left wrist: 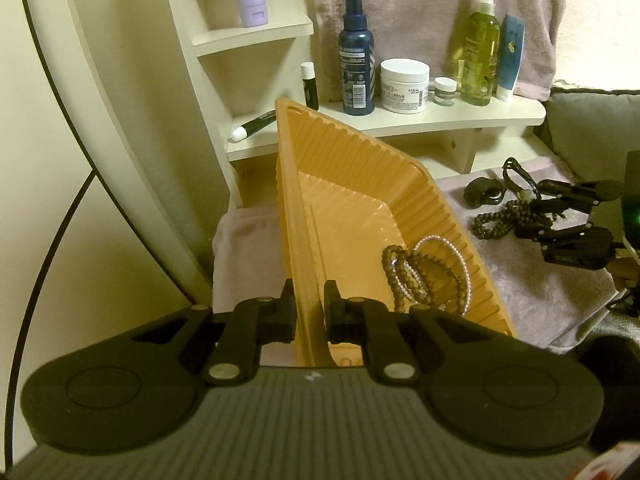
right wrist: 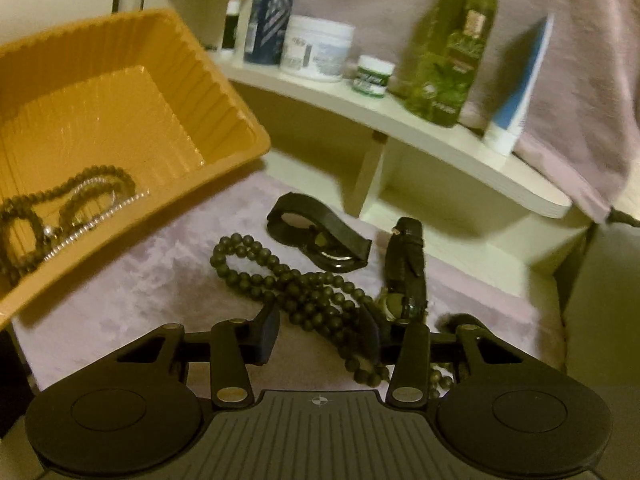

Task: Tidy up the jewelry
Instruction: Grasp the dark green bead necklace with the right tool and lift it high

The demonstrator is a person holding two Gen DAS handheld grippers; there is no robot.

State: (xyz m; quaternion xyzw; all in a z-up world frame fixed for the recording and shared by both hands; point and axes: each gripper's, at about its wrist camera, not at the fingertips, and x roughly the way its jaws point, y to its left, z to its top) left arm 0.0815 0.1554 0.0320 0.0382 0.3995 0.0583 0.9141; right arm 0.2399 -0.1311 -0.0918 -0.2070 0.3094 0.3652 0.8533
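My left gripper (left wrist: pixel 310 312) is shut on the near wall of a ribbed orange tray (left wrist: pixel 360 152), which is tilted up on one side. Several bead and pearl bracelets (left wrist: pixel 424 276) lie in its low corner and also show in the right wrist view (right wrist: pixel 80 208). A long dark bead necklace (right wrist: pixel 280 276) lies on the pale towel (right wrist: pixel 140 280) to the right of the tray. My right gripper (right wrist: pixel 320 332) stands open over it, with the bead strand running between the fingers. A black strap piece (right wrist: pixel 316 236) and a dark watch (right wrist: pixel 406 264) lie just beyond. The right gripper (left wrist: pixel 528 212) also shows in the left wrist view.
A cream shelf (left wrist: pixel 440 116) stands behind the towel with a blue bottle (left wrist: pixel 356 60), a white jar (left wrist: pixel 404 86), a small jar, a green spray bottle (left wrist: pixel 480 52) and a blue tube. A towel hangs behind them. A cushion edge lies at the far right.
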